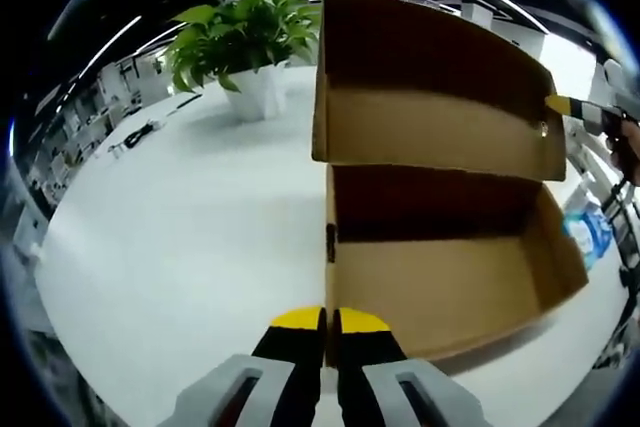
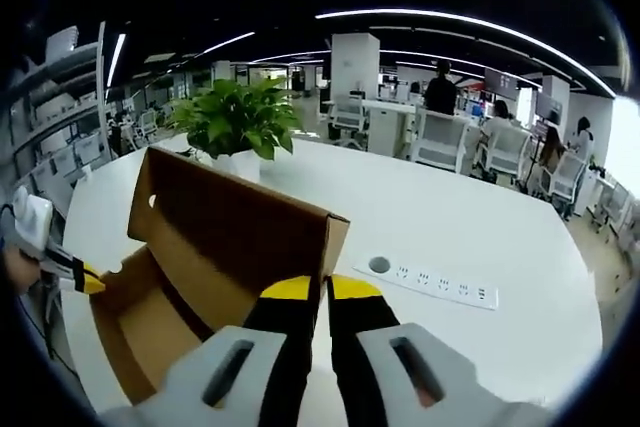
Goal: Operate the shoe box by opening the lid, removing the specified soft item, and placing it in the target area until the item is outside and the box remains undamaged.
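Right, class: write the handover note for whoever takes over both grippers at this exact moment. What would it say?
Left gripper: jaws shut on the near end wall of the brown cardboard shoe box.
Right gripper: jaws shut, tips at the far end of the box's hinged lid; a pinch can't be confirmed.
The box sits on the white table.
Done: lid raised open, cardboard looks undamaged.
The interior in sight is bare cardboard.
Left: locate the soft item, lift it out, place it in the target area.
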Available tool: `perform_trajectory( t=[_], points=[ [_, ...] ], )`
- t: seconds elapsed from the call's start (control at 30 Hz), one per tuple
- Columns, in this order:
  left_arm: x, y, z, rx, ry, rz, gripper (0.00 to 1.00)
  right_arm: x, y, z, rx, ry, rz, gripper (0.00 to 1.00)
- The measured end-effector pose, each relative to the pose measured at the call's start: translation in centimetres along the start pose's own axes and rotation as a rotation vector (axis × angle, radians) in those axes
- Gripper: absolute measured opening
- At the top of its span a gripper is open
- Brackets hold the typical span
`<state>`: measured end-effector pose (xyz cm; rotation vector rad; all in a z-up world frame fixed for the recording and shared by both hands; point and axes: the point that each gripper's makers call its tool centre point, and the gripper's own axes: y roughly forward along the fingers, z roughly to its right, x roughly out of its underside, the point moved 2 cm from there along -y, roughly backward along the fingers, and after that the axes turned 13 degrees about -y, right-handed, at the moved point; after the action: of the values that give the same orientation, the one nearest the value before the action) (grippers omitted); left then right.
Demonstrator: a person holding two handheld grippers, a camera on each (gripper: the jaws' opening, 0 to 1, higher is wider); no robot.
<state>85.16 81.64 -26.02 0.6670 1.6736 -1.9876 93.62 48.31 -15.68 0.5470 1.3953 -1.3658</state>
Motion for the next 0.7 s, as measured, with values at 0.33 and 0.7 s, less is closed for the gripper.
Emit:
perform_trajectory(
  t=[0.33,0.7],
  points=[
    [-0.1,0.1,0.1,-0.002,0.002,0.002,0.02,-0.5,-1.4,-0.5,0.019,0.013,0.023,0.02],
    [-0.1,0.2,0.1,0.0,0.002,0.009,0.02,-0.4,-3.9,-2.0,0.078,-0.057,0.093,0.02]
  ],
)
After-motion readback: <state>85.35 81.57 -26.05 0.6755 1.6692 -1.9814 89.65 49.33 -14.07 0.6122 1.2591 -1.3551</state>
